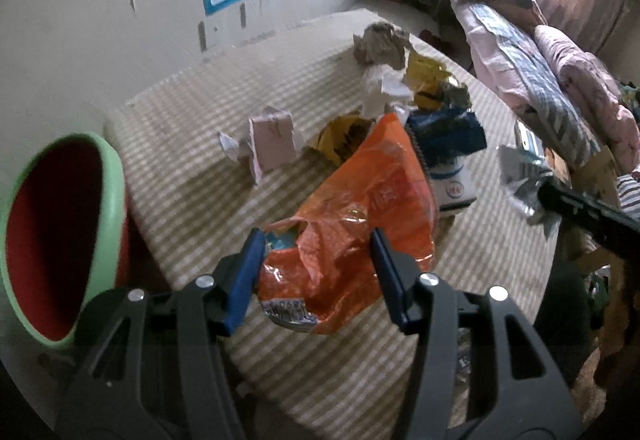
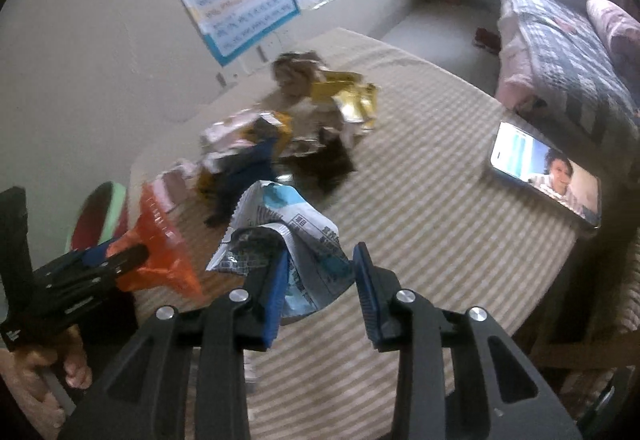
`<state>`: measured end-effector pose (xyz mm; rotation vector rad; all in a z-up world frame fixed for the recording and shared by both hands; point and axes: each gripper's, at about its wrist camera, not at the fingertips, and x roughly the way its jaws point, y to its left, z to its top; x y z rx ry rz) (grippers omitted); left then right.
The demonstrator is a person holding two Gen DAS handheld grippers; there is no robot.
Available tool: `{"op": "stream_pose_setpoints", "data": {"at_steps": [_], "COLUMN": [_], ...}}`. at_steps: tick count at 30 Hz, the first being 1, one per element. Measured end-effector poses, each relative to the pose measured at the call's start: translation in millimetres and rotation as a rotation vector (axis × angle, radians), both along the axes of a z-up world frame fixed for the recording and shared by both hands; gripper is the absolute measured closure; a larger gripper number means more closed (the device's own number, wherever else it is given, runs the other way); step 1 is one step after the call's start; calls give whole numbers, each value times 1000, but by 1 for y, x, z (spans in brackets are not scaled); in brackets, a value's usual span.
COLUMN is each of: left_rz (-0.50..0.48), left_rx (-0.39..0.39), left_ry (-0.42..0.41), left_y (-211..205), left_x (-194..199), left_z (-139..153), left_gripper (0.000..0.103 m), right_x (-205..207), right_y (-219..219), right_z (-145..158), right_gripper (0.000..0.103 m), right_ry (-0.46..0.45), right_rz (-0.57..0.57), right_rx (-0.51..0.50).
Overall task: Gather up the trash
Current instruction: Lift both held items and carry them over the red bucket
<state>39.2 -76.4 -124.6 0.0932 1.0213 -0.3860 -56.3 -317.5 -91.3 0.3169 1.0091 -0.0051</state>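
While the left gripper clamps the orange bag, nearer the bin at its left, the right gripper pinches the white wrapper.

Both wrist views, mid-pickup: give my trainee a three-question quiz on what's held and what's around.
1. True or false: the left gripper holds an orange wrapper.
2. What does the right gripper hold? A) a yellow bag B) a white and blue printed wrapper C) the phone
3. Fill in: the bin beside the table has a green rim and a ___ inside.

Key
1. True: its pads press the wrapper's crumpled end.
2. B: the white and blue printed wrapper hangs between its fingers; the phone lies on the table's right edge.
3. red
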Motion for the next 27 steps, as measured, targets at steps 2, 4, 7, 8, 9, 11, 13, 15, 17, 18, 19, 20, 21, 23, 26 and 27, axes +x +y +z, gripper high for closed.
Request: {"op": "stream_pose_setpoints", "data": {"at_steps": [2,4,7,8,9,11,13,15,17,18,19,20,21,23,26,27], "left_rz": [10,19,32,35,37,41,47,60,73,82,87,94,98,110,130,137], "left_rx": [-5,-6,-15,-20,-26,-34,-39,-45,-50,-55,-59,-65,-70,-75,-82,-83], "left_ry": [-21,-38,-44,-43,-42,-43,-44,-42,-42,-43,-44,-46,-48,-50,-49,-51], "left_y": [3,6,10,11,13,15,17,21,25,27,30,33,35,40,48,50], "left_x": [-1,-3,-6,-5,-6,-7,-8,-7,-6,-5,-4,-4,-3,-1,0,1], "left_z": [7,13,18,19,20,21,22,22,23,24,24,25,26,26,26,26], "left_gripper": [51,51,51,51,51,51,51,51,51,51,51,51,51,51,51,51], "right_x": [1,2,9,10,11,10,10,10,9,10,9,9,11,13,17,18], "right_y": [15,28,40,44,47,52,55,57,59,60,60,61,62,65,71,74], "right_z": [5,11,16,17,18,20,20,21,21,22,22,22,22,23,26,28], "right_gripper": [71,71,70,70,70,70,70,70,70,69,69,69,69,69,69,69], "right_ry": [-11,-22,-33,-36,-37,-38,-38,-36,-36,-36,-36,-36,-35,-34,-44,-50], "right_rz": [20,41,62,66,70,73,73,72,73,73,75,77,81,90,103,109], "right_rx": [-1,-2,-2,-3,-1,-1,-4,-4,-7,-9,-9,-10,-12,-16,-16,-18]}}
